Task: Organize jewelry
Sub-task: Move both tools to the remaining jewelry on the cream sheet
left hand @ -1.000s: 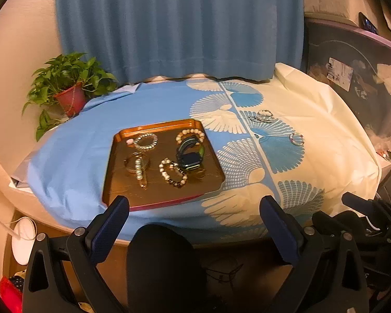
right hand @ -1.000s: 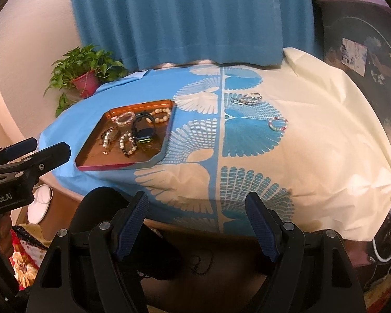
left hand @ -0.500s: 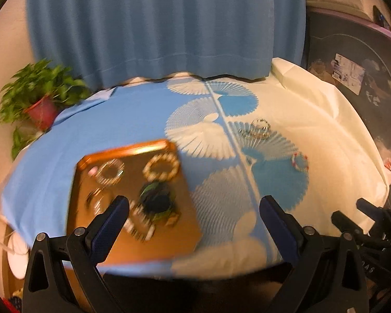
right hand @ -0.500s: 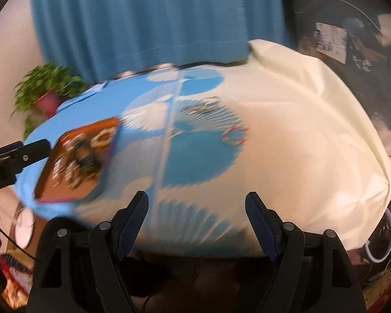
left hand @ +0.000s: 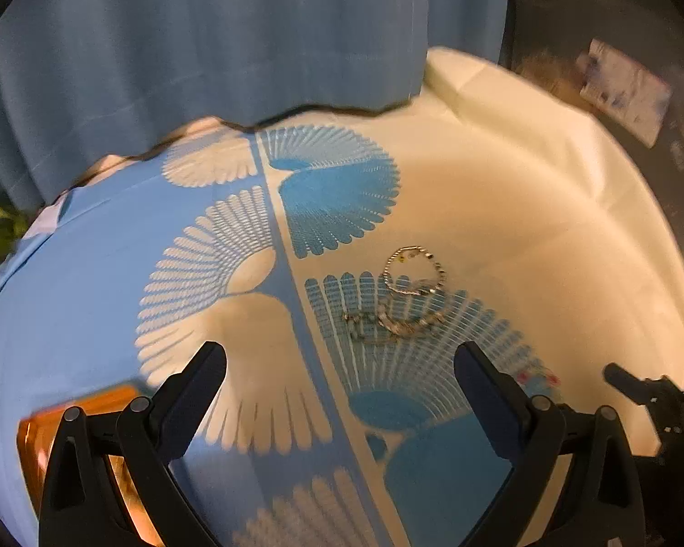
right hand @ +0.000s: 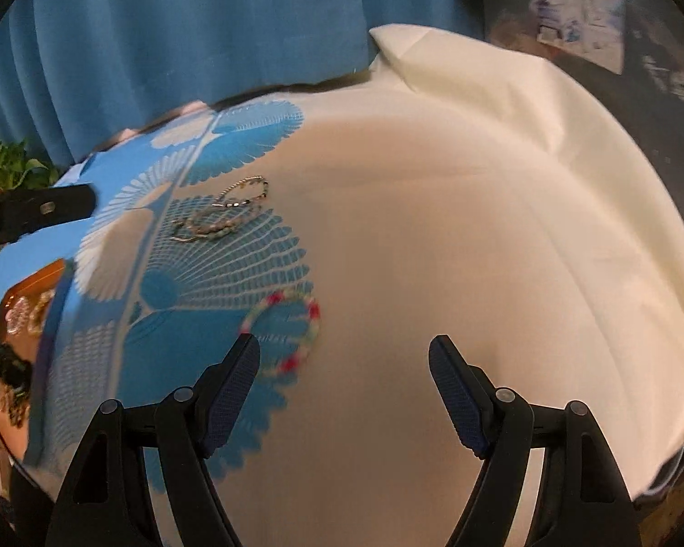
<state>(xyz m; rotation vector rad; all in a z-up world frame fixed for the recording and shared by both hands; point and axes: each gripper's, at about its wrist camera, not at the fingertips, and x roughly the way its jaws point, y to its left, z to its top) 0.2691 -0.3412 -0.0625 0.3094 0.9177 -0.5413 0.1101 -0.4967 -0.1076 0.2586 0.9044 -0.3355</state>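
A: Biggest first: tablecloth, smooth woven fabric, blue w/ fan print on the left, plain cream on the right. Copper-tone tray at far left, glossy metal, already holds bracelets.

B: Loose pieces?

A: Thin chain bracelets tangled mid-cloth; beaded bangle, round, red/green/white beads, just ahead of right gripper. Left gripper jaws spread, empty; right the same.

B: Tip?

A: Pinch the bangle rim, not the cloth; lift the chains slowly.

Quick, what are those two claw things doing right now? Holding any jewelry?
Left gripper: jaws open, holding nothing, above the tablecloth.
Right gripper: jaws open, holding nothing; the beaded bracelet lies just ahead, untouched.
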